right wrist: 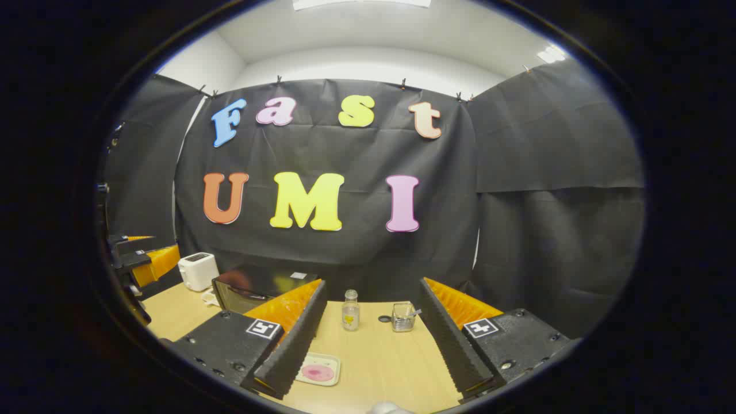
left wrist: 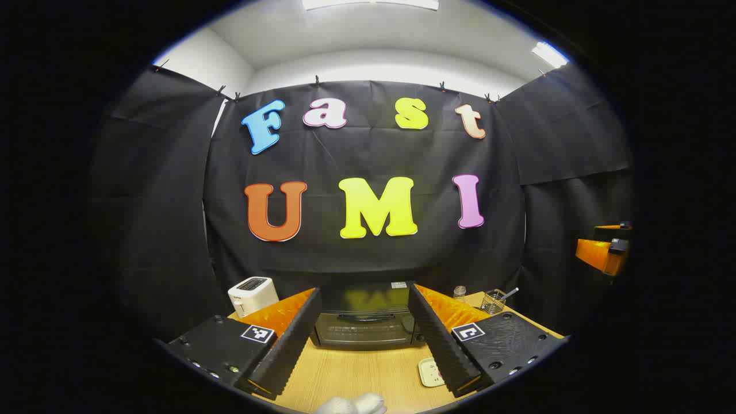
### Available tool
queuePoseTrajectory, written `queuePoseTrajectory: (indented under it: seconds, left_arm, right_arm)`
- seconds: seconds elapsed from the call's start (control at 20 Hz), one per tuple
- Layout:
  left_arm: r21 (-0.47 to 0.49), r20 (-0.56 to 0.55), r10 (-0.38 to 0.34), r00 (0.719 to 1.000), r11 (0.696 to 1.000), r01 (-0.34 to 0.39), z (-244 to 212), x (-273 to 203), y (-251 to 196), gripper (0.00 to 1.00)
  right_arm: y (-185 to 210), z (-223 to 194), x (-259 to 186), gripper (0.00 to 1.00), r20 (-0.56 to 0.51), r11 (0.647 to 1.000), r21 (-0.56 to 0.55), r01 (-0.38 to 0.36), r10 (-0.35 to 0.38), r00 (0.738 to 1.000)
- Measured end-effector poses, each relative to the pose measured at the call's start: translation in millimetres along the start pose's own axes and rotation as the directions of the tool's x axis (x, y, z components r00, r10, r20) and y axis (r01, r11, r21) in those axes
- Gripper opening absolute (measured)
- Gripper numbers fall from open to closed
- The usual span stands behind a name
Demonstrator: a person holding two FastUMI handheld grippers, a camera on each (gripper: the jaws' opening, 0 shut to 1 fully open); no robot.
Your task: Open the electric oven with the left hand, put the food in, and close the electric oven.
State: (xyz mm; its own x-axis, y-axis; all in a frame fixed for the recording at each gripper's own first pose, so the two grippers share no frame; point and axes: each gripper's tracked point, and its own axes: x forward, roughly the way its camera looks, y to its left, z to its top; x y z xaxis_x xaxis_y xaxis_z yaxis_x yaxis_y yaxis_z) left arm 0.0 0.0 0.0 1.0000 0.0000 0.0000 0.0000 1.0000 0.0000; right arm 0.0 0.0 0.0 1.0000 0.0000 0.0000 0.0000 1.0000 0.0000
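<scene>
We start with the electric oven [left wrist: 367, 319]: it sits at the back of the wooden table [left wrist: 356, 374], door shut, and in the left gripper view it lies straight ahead, framed between our left gripper [left wrist: 361, 339]'s two fingers. Those jaws stand spread wide with nothing between them, and they are well short of the oven — no contact with the door or its handle. So we judge the task to be at its very first step, the approach to open the door.

The food appears to be the pink item on the small tray [right wrist: 318, 369], which in the right gripper view lies just beside the left-hand finger of our right gripper [right wrist: 372, 339]. That gripper's jaws are also released and empty, and the tray is not yet between them.

Farther out, beyond the right jaws, stand a small glass bottle [right wrist: 350, 310] and a wire holder [right wrist: 403, 317]; a white toaster [left wrist: 252, 295] sits beside the oven, beyond the left jaws' left-hand finger.

Next, we think, the left gripper needs to move forward and meet the handle bar at the top of the door — the jaws closing on it squarely, then pulling outward and down.
</scene>
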Motion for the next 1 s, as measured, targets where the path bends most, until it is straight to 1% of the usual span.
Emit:
queuePoseTrajectory:
  seconds: [0.35, 0.6, 0.8, 0.85, 0.9, 0.95, 1.0]
  left_arm:
    - [-0.005, -0.021, 0.01, 1.0, 1.0, -0.01, -11.0, 13.1, 0.1, 0.96]
    - [-0.003, -0.019, 0.015, 1.0, 1.0, -0.015, -17.7, 33.7, 0.2, 0.96]
    - [-0.024, -0.042, 0.005, 0.999, 1.0, -0.006, -33.9, 66.8, -4.3, 0.96]
    - [-0.027, -0.051, 0.004, 0.999, 1.0, -0.006, -38.1, 77.7, -3.7, 0.96]
    - [-0.026, -0.053, 0.002, 0.999, 1.0, -0.003, -43.4, 90.6, -4.5, 0.96]
    - [-0.022, -0.062, 0.003, 0.998, 1.0, -0.004, -50.2, 100.9, -4.6, 0.96]
    - [-0.018, -0.074, -0.001, 0.997, 1.0, 0.0, -58.7, 113.5, -5.2, 0.96]
  right_arm:
    - [-8.7, 0.1, 0.5, 1.0, -0.01, 1.0, -0.001, 0.016, -0.016, 1.0]
    - [-13.0, -1.5, -0.7, 1.0, -0.023, 1.0, -0.004, 0.028, -0.028, 0.999]
    - [-14.0, -8.5, -4.5, 1.0, -0.055, 0.999, 0.015, 0.044, -0.044, 0.998]
    - [-13.9, -10.0, -5.6, 0.96, -0.064, 0.999, 0.015, 0.049, -0.048, 0.997]
    - [-14.4, -11.2, -7.2, 1.0, -0.072, 0.998, 0.014, 0.053, -0.052, 0.996]
    - [-14.9, -12.0, -8.6, 1.0, -0.081, 0.998, 0.009, 0.058, -0.057, 0.995]
    - [-15.1, -13.1, -10.4, 0.96, -0.089, 0.998, 0.003, 0.063, -0.063, 0.994]
